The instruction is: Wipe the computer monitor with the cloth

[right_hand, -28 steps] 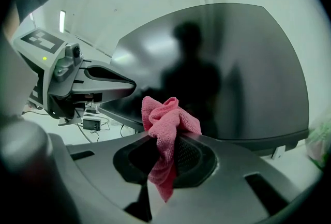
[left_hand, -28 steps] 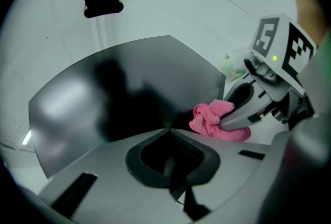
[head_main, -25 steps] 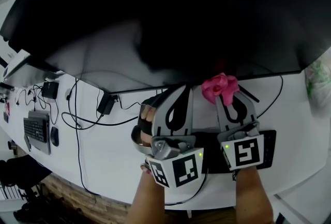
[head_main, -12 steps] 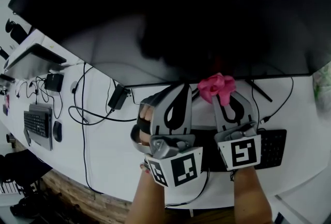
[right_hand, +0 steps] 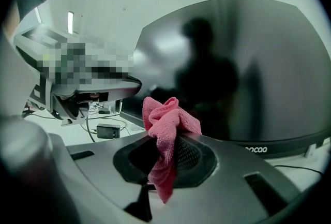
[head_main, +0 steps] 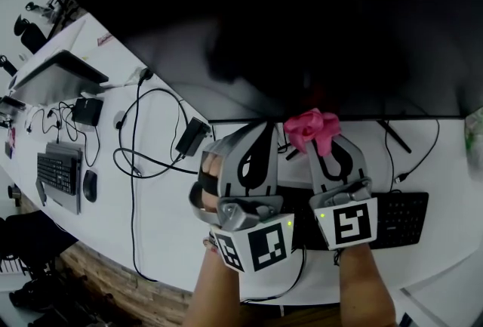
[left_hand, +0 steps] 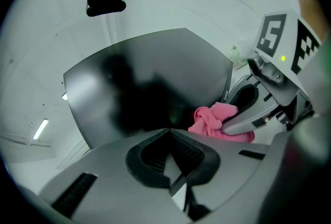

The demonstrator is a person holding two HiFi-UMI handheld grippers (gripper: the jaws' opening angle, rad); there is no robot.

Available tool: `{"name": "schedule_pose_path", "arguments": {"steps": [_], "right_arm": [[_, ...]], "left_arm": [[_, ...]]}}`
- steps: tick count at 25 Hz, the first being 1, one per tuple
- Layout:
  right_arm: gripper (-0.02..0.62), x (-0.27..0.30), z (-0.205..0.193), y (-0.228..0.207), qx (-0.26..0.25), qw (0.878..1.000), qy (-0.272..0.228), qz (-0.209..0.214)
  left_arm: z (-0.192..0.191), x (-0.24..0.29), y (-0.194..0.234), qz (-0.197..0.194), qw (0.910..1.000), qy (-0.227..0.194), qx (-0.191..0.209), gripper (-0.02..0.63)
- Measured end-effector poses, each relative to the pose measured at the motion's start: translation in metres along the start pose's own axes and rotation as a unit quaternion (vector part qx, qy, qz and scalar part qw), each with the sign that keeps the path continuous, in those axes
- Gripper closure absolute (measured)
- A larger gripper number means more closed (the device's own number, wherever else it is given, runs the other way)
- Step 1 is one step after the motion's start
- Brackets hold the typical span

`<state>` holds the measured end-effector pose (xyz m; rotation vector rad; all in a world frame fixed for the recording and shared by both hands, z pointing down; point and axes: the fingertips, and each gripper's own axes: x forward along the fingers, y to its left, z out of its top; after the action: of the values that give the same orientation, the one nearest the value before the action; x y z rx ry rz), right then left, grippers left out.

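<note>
A large dark monitor (head_main: 302, 23) fills the top of the head view, its lower edge just above both grippers. My right gripper (head_main: 321, 138) is shut on a bunched pink cloth (head_main: 312, 127), which sticks out past the jaw tips close under the screen. In the right gripper view the pink cloth (right_hand: 166, 130) hangs down between the closed jaws, the monitor (right_hand: 243, 73) right behind it. My left gripper (head_main: 256, 135) sits beside it to the left, shut with nothing held. The left gripper view shows the monitor (left_hand: 150, 83), the cloth (left_hand: 214, 119) and the right gripper's body.
A black keyboard (head_main: 400, 218) lies on the white desk (head_main: 158, 212) under the right gripper. Cables and a black power brick (head_main: 192, 137) run along the desk at left. A second keyboard (head_main: 59, 178), a mouse (head_main: 90, 186) and a laptop (head_main: 60, 76) sit further left.
The head view has swung: the monitor's lower edge and the desk items slid rightward and up. Both grippers keep their places, the cloth still pinched and slightly nearer the screen's edge.
</note>
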<state>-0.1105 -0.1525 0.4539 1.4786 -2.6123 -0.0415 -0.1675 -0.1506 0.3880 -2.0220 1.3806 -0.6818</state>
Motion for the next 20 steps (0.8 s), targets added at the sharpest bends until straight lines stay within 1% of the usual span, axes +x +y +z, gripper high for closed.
{"name": "schedule_pose_path", "arguments": {"steps": [4,9,20], "right_arm": [[0.532,0.01,0.004,0.02,-0.014,1.0,0.002,0.023],[0.532,0.022,0.006,0.04,-0.013,0.999,-0.002,0.033],[0.532,0.05,0.011,0.089,-0.018,0.997,-0.001,0.07]], "left_arm": [[-0.009,-0.007,0.011,0.006,1.0,0.006,-0.002,0.603],[-0.027,-0.017,0.025,0.016,0.9998,0.015,-0.001,0.603],[-0.06,-0.04,0.061,0.038,0.9986,0.037,0.007,0.604]]}}
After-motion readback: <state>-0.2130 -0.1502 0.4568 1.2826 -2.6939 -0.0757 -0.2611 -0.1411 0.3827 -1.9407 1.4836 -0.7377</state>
